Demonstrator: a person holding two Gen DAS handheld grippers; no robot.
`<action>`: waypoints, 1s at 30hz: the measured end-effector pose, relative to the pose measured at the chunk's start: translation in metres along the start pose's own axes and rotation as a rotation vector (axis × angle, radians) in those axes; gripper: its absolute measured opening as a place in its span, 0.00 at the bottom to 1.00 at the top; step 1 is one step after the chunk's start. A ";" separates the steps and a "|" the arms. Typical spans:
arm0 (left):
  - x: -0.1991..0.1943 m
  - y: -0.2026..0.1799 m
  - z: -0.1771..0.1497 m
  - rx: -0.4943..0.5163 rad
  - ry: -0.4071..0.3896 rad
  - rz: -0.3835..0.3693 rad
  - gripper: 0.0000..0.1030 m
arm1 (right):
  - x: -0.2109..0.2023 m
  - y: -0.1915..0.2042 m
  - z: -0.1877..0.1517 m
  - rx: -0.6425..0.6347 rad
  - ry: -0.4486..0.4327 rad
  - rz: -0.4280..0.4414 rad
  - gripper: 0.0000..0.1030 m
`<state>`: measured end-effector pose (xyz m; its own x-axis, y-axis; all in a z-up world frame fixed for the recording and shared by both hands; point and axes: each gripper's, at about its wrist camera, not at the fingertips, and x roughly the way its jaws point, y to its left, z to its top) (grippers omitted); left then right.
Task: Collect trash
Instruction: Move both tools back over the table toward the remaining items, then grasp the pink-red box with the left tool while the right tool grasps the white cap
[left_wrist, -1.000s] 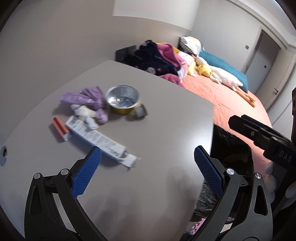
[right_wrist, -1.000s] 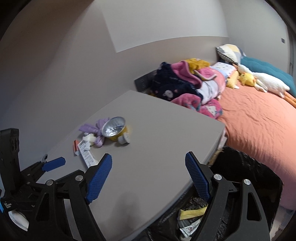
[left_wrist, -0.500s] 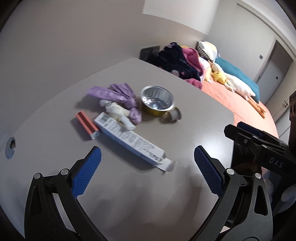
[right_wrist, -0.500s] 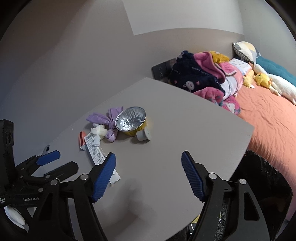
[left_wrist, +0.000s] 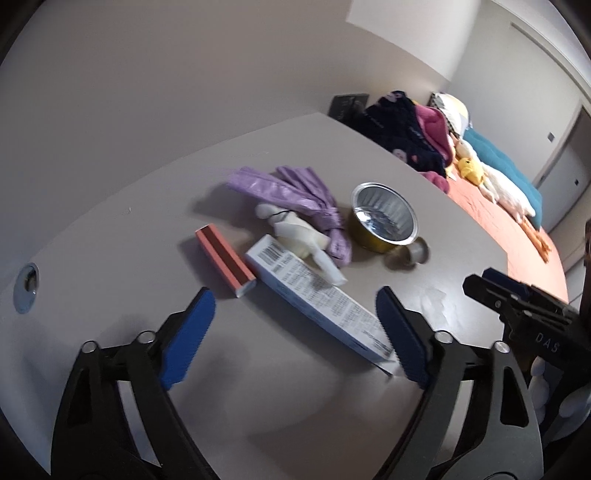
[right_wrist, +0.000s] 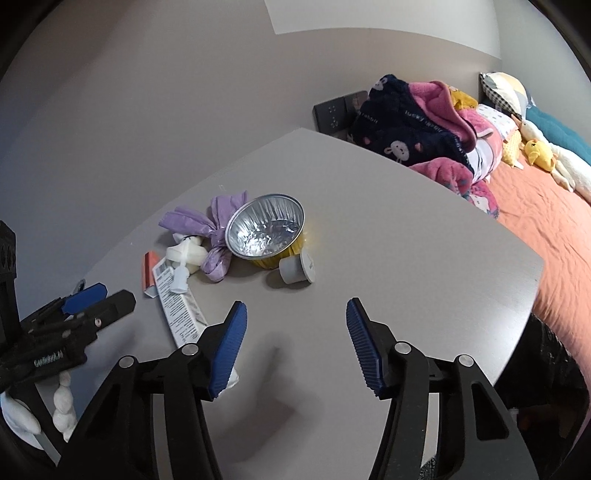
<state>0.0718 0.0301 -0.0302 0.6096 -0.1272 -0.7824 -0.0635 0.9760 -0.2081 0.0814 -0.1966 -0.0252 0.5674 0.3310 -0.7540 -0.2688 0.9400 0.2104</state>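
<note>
A pile of trash lies on the grey table (left_wrist: 110, 229): a long white carton (left_wrist: 317, 302), a small red box (left_wrist: 225, 256), a purple bag (left_wrist: 291, 195), a crumpled white tissue (left_wrist: 295, 230), a foil cup (left_wrist: 382, 218) and a small grey capsule (left_wrist: 412, 254). My left gripper (left_wrist: 295, 343) is open and empty, its fingertips on either side of the carton's near end. My right gripper (right_wrist: 295, 347) is open and empty, short of the foil cup (right_wrist: 266, 230) and capsule (right_wrist: 295, 269). The carton (right_wrist: 181, 306) lies by its left finger.
A bed with an orange sheet (right_wrist: 546, 221), piled clothes (right_wrist: 413, 129) and plush toys (left_wrist: 480, 177) stands beyond the table's right edge. A black bin bag (right_wrist: 550, 369) sits below that edge. A cable hole (left_wrist: 26, 288) is in the table at left.
Both grippers have moved forward and left over the table toward the trash pile. The left one now stands over the carton. The bin bag has slid out of the left wrist view.
</note>
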 end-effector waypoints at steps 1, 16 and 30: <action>0.002 0.004 0.001 -0.013 0.006 0.001 0.77 | 0.004 0.000 0.001 0.003 0.005 0.002 0.54; 0.036 0.047 0.019 -0.141 0.051 0.043 0.63 | 0.046 0.002 0.015 0.000 0.053 -0.003 0.51; 0.058 0.065 0.030 -0.208 0.132 0.093 0.38 | 0.075 0.010 0.017 -0.040 0.073 -0.027 0.32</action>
<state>0.1273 0.0914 -0.0717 0.4862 -0.0738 -0.8708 -0.2837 0.9291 -0.2371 0.1349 -0.1613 -0.0694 0.5167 0.2975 -0.8028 -0.2861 0.9438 0.1655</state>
